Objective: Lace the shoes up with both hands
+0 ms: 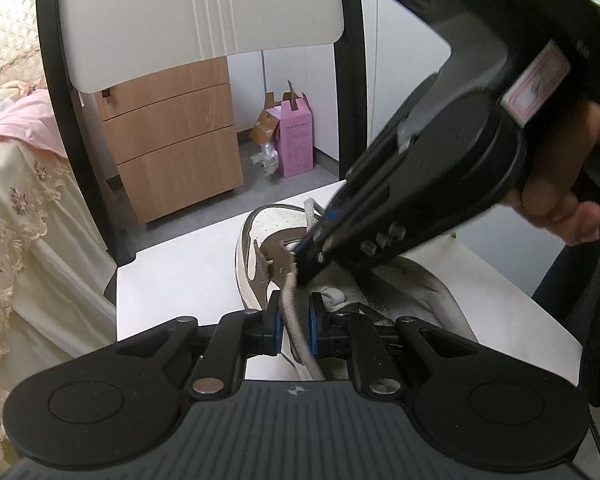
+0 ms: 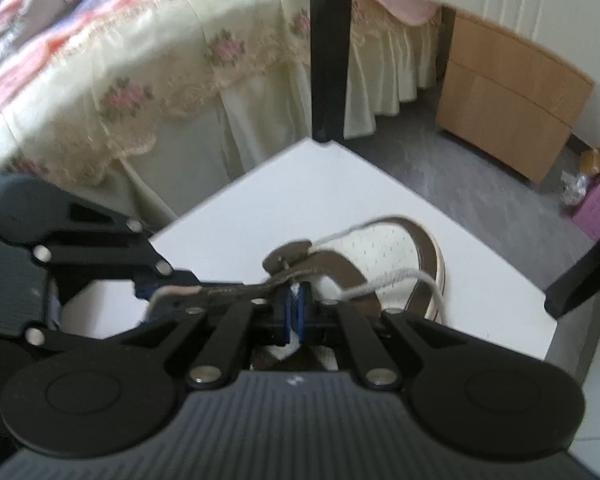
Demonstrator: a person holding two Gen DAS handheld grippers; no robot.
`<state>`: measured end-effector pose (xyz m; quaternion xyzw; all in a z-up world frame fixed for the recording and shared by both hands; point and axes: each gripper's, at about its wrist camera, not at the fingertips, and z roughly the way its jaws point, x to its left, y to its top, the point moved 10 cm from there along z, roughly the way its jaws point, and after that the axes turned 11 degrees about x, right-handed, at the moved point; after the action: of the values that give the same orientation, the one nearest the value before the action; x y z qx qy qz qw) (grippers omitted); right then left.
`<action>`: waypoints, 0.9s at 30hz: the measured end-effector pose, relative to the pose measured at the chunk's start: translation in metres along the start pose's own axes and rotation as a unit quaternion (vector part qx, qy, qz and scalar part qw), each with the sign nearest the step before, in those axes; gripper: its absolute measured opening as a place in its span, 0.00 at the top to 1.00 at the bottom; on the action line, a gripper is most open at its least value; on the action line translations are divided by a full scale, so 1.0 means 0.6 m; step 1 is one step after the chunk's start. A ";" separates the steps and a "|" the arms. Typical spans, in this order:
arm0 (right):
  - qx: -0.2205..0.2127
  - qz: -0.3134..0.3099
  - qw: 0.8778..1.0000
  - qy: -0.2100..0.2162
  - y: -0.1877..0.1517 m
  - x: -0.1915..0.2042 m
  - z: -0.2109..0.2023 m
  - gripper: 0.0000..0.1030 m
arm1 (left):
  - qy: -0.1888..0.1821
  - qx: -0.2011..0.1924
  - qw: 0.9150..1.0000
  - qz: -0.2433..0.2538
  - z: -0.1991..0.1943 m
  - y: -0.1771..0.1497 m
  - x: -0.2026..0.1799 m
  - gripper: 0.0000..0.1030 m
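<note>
Left claw (image 1: pixel 291 322) sits over my side of the shoe (image 1: pixel 260 232), its blue pads close on either side of a beige lace (image 1: pixel 294 320). In the left wrist view the lace runs up between the pads, but I cannot tell for certain whether they press on it or stand just off it. Right claw (image 1: pixel 300 258) reaches in from the upper right of that view, carried by a hand (image 1: pixel 556 200), with its tip at the eyelet row. In the right wrist view its pads (image 2: pixel 286 312) are pressed together on a thin white lace (image 2: pixel 297 291) pinched between them.

Shoe position: on the white worktop (image 1: pixel 180 272), toe pointing away from me. It has a perforated white toe and brown trim. A white lace strand (image 2: pixel 380 284) loops from the eyelet area across the side of the shoe in the right wrist view. A brown eyelet flap (image 2: pixel 288 254) stands lifted just ahead of the right claw.

Surroundings: a chair back (image 1: pixel 204 12) with black uprights rises behind the worktop. A wooden drawer unit (image 1: pixel 172 140) and a pink box (image 1: pixel 296 140) stand on the grey floor. A bed with a floral lace-edged cover (image 2: pixel 140 92) lies to the left.
</note>
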<state>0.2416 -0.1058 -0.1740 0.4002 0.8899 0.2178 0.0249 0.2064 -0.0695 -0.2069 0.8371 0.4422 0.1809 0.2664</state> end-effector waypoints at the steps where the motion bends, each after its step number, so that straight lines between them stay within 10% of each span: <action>1: 0.001 -0.010 1.000 -0.005 -0.002 0.001 0.000 0.95 | -0.001 0.001 1.000 -0.002 0.000 0.000 0.001 0.86; 8: 0.006 -0.048 0.998 -0.035 -0.005 0.006 0.002 0.92 | 0.018 -0.002 1.000 -0.005 0.000 0.002 0.000 0.81; 12: 0.016 -0.071 0.996 -0.042 -0.012 0.011 -0.002 0.69 | 0.037 0.003 0.999 -0.034 0.002 0.002 0.017 0.63; 27: 0.033 -0.016 0.999 -0.013 -0.006 -0.016 0.013 0.97 | 0.004 0.022 1.000 -0.015 0.041 0.014 0.026 0.70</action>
<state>0.2470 -0.1120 -0.1839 0.3892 0.9026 0.1820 0.0269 0.2335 -0.0674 -0.2204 0.8355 0.4595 0.1699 0.2488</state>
